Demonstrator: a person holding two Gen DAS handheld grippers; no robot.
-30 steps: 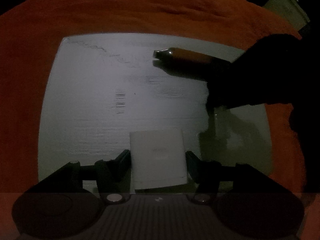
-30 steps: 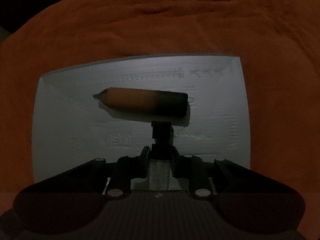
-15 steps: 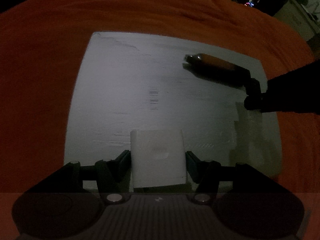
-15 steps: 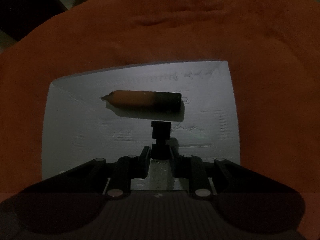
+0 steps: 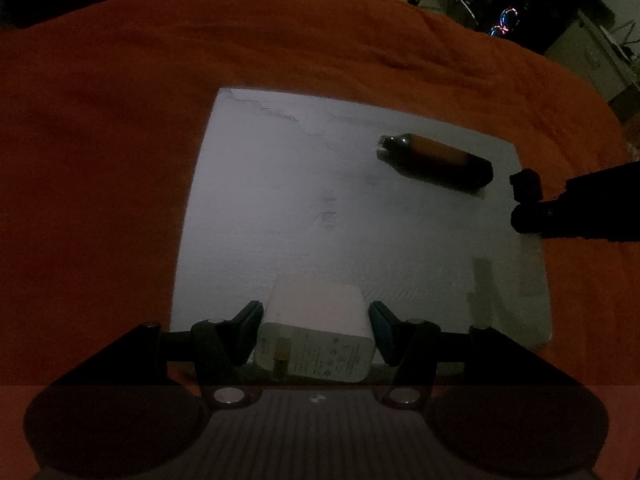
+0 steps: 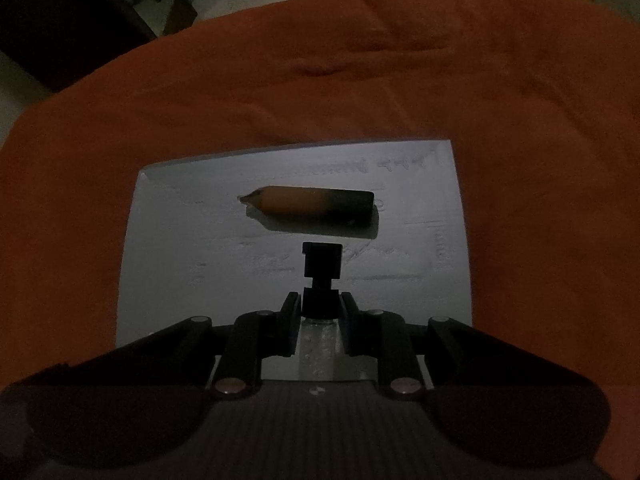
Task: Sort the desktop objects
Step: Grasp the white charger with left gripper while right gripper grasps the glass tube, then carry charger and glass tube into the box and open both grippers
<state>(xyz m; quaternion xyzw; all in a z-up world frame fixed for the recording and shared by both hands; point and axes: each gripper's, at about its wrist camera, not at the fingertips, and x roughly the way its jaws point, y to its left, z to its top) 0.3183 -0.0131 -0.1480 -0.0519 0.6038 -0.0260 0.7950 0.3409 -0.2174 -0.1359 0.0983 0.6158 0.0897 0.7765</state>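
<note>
A white charger block (image 5: 316, 332) sits between the fingers of my left gripper (image 5: 316, 330), tilted so its printed underside and a metal prong show. A small gap shows at each finger, so the jaws stand open around it. An orange-and-black pencil-shaped tube (image 5: 436, 160) lies on the grey board (image 5: 280, 208); it also shows in the right wrist view (image 6: 308, 206). My right gripper (image 6: 320, 308) is shut on a clear spray bottle with a black pump top (image 6: 322, 264), held above the board (image 6: 180, 260) just short of the tube. The right gripper also shows at the left wrist view's right edge (image 5: 532, 208).
An orange cloth (image 5: 100, 160) covers the surface all around the board, also in the right wrist view (image 6: 540, 160). Beyond the cloth's far edge lie a dim floor and dark furniture with coloured lights (image 5: 506, 20). The light is low.
Both grippers have drawn back and up, so the board looks smaller. The charger has tipped, showing its printed face. The right gripper with the bottle has moved away from the tube.
</note>
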